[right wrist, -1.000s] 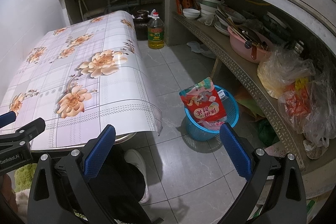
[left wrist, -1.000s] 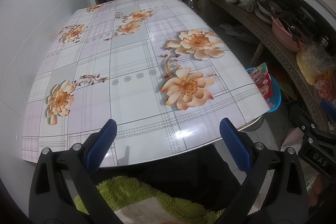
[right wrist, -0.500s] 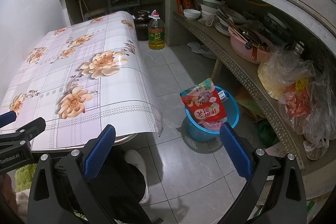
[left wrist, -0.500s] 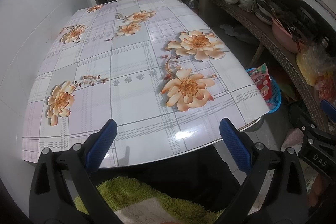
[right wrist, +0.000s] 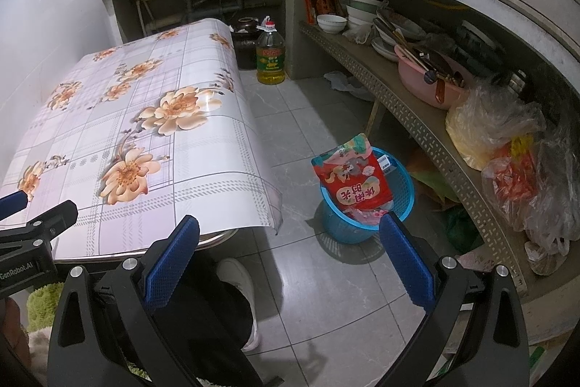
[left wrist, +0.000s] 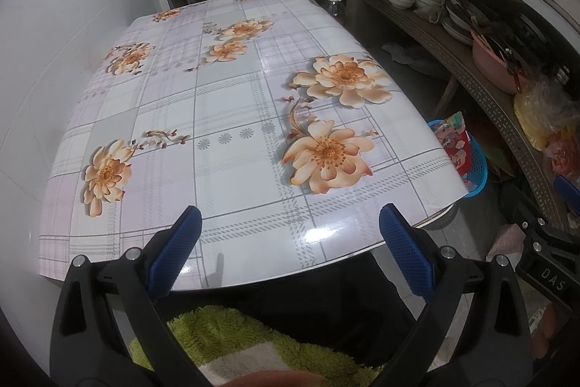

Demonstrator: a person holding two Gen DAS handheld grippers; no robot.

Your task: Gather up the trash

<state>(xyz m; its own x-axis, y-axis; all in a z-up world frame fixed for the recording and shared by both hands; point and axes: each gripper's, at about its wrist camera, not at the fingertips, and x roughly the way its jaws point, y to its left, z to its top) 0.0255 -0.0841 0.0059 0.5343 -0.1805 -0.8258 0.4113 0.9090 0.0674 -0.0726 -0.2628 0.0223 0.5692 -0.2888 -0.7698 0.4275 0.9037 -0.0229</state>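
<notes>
Blue pads: both my grippers carry them, and both stand spread wide with nothing between the fingers.
Left gripper [left wrist: 288, 252]: I hold it over the near edge of the table [left wrist: 232, 111], jaws apart, pads clear of the cloth.
Right gripper [right wrist: 290, 262]: I hold it above the floor [right wrist: 326, 296] beside the table's corner, jaws apart, gripping nothing.
Table: covered by a glossy flowered cloth; its corner hangs curled off the near right edge.
Bin [right wrist: 366, 202]: a blue mesh basket on the tiled floor, between the table and the low shelf [right wrist: 417, 118].
Trash: a red snack bag [right wrist: 349, 178] stands upright in the bin, its top poking above the rim; more wrappers lie under it, too small to name.
Oil bottle [right wrist: 270, 55]: upright on the floor at the table's far end, well apart from the bin.
Shelf: holds bowls, a pink basin [right wrist: 427, 78] and plastic bags.
</notes>
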